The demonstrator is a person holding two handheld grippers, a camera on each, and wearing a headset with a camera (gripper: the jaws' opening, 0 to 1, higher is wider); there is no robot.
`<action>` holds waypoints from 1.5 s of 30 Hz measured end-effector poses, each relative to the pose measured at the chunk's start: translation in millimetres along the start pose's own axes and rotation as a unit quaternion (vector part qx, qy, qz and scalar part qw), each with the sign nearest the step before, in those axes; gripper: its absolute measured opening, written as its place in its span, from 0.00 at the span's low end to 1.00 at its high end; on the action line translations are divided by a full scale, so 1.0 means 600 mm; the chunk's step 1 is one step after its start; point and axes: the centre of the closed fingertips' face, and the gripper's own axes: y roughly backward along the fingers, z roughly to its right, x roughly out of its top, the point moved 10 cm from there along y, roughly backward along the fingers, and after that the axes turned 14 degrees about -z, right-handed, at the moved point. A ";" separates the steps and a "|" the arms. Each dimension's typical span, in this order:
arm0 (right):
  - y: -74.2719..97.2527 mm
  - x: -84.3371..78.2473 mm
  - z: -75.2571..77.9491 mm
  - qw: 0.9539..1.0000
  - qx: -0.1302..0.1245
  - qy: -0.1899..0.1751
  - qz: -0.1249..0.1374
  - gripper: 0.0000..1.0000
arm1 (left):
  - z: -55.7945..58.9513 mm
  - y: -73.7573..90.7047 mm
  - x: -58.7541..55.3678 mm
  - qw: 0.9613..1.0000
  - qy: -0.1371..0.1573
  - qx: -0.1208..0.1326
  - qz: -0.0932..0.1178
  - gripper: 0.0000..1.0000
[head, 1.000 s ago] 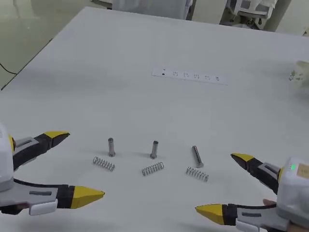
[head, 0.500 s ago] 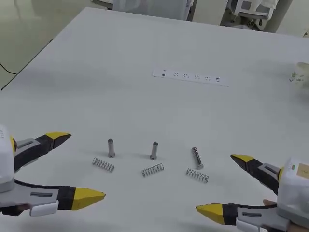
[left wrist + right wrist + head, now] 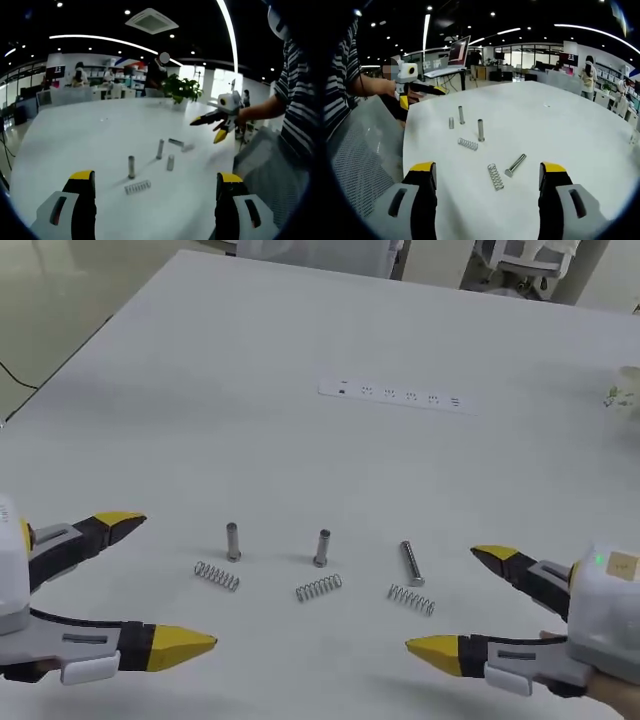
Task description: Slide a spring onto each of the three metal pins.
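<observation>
Three metal pins sit in a row on the white table: the left pin [image 3: 232,540] and middle pin [image 3: 322,548] stand upright, the right pin [image 3: 410,564] lies tilted over. A spring lies just in front of each: left spring [image 3: 216,576], middle spring [image 3: 319,588], right spring [image 3: 411,600]. My left gripper [image 3: 165,582] is open at the lower left, nothing between its yellow-tipped fingers. My right gripper [image 3: 462,602] is open at the lower right, close to the right spring [image 3: 494,176] and the fallen pin [image 3: 515,165]. The nearest upright pin [image 3: 131,166] and spring [image 3: 137,187] lie ahead of the left gripper [image 3: 155,177].
A white power strip [image 3: 396,397] lies farther back on the table. A small pale object [image 3: 622,390] sits at the right edge. The table [image 3: 300,460] has free room all around the pins. Desks and people stand in the room behind.
The right gripper has shifted a little left and up, nearer the right pin and spring. The left gripper, pins and springs have stayed put.
</observation>
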 end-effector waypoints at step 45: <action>-0.068 0.054 0.071 0.994 0.009 -0.072 -0.084 0.41 | -0.006 0.001 -0.007 1.000 0.004 0.005 -0.002 0.98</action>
